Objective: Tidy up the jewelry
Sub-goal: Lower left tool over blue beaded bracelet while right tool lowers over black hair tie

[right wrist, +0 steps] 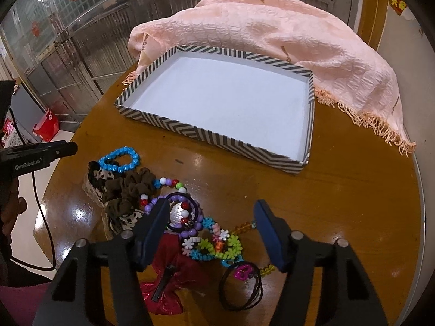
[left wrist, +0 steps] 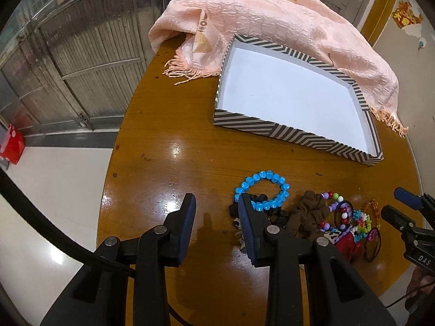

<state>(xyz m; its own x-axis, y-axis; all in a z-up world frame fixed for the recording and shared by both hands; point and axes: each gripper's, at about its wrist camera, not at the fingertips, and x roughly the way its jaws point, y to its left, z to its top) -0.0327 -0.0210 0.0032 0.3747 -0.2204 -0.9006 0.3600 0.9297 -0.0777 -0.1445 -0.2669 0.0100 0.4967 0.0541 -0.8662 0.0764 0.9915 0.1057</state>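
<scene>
While both grippers' fingers stand apart, empty, right gripper (right wrist: 210, 231) straddles bead pile (right wrist: 209, 241); next: clamp, move to tray (right wrist: 174, 127).

1. Shallow rectangular cardboard tray (right wrist: 206, 133): black-and-white chevron stripes on the walls, plain white inside.
2. Crinkled fabric shawl (right wrist: 285, 35): peach-pink, with a matching fringe.
3. Round glossy wooden table (right wrist: 339, 190): amber brown.
4. Chunky plastic bead bracelet (left wrist: 262, 190): bright blue.
5. Gathered fabric scrunchie (right wrist: 127, 190): dark brown.
6. Snowflake-shaped bead string (right wrist: 214, 244): lime, turquoise, pink and white.
7. Shiny fabric bow (right wrist: 165, 285): red.
8. Gripper pads (right wrist: 152, 231): navy blue on black arms.
</scene>
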